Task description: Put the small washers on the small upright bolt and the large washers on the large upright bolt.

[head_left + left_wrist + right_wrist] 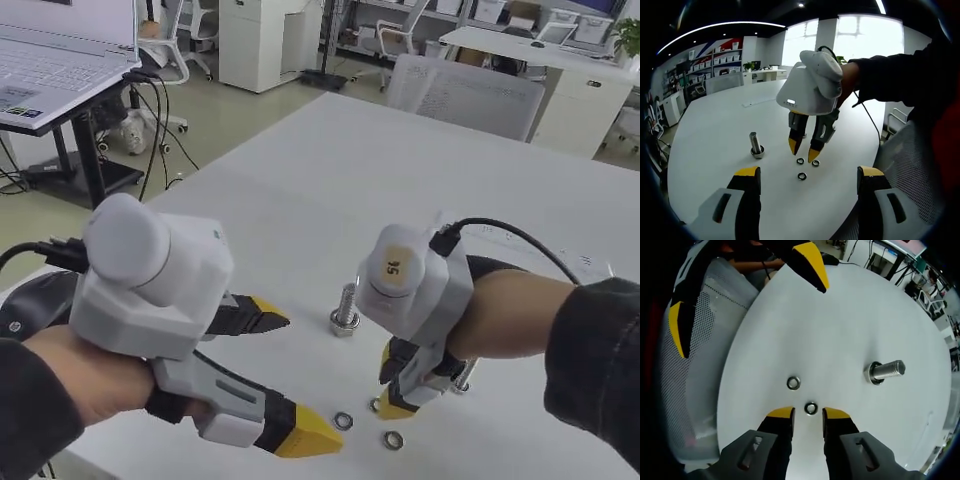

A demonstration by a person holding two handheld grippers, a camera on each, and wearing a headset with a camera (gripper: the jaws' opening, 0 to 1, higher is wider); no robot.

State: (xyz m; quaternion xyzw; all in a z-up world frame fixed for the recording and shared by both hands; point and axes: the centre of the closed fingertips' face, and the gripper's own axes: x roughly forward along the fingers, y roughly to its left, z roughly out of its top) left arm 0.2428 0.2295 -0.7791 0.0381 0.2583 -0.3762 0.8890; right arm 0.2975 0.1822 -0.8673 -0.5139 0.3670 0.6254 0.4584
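The bench (330, 170) is a white top. My left gripper (809, 172) is released, with the jaws spread wide above the bench near its edge. My right gripper (809, 413) points down at the bench, with the jaws parted narrowly and grasping nothing. The upright bolt (885, 371) stands apart from the washers. One washer (811, 408) lies flat between my right jaw tips. A second washer (793, 383) lies near it. A third washer (393, 440) lies just beside the gripper.
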